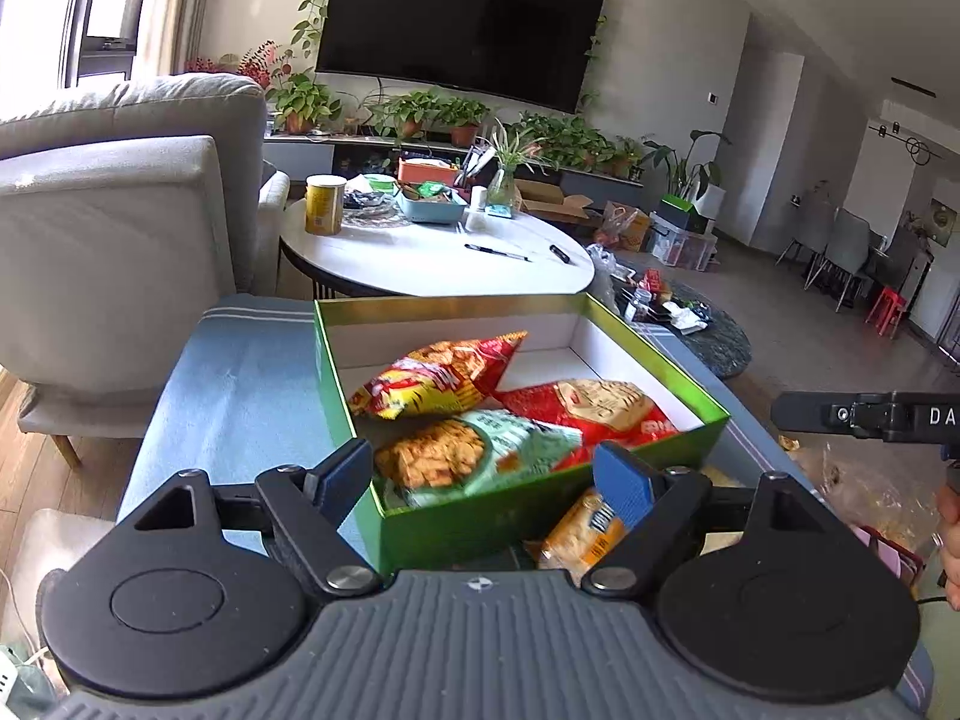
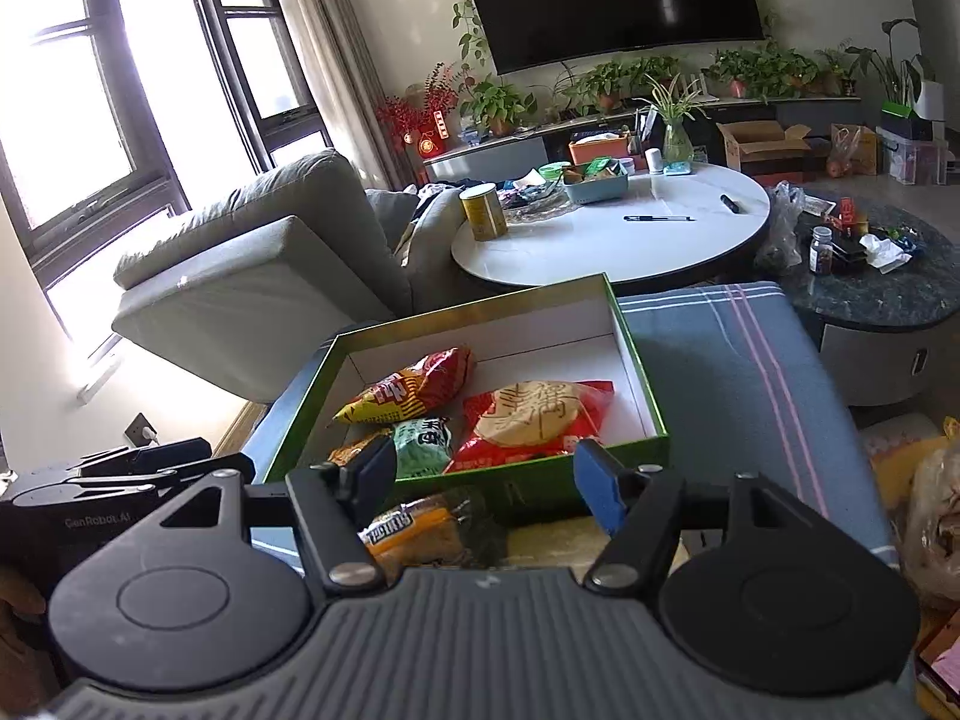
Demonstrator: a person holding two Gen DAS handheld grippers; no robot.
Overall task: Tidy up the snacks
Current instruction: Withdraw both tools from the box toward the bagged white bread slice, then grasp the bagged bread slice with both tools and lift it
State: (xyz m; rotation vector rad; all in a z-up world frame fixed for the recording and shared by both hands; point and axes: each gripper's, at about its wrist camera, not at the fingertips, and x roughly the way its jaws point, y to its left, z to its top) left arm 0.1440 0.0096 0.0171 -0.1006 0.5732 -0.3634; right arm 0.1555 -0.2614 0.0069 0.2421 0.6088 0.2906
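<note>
A green box (image 1: pixel 540 510) with a white inside sits on a blue cloth-covered stand (image 1: pixel 228 384). It holds three snack bags: a red-yellow one (image 1: pixel 438 378), a red one with a round cracker picture (image 1: pixel 600 408) and a green one (image 1: pixel 474 456). The same box (image 2: pixel 636 354) and bags (image 2: pixel 414 390) show in the right wrist view. An orange snack bag (image 1: pixel 582 540) lies outside the box by its near wall; it also shows in the right wrist view (image 2: pixel 414 534). My left gripper (image 1: pixel 480 480) is open and empty over the near wall. My right gripper (image 2: pixel 486 480) is open and empty above the orange bag.
A grey armchair (image 1: pixel 120 210) stands to the left. A white round table (image 1: pixel 432 258) with a yellow can (image 1: pixel 324 204), pens and trays is beyond the box. A dark low table (image 2: pixel 888 276) stands to the right. Plastic bags (image 2: pixel 936 516) lie at the right edge.
</note>
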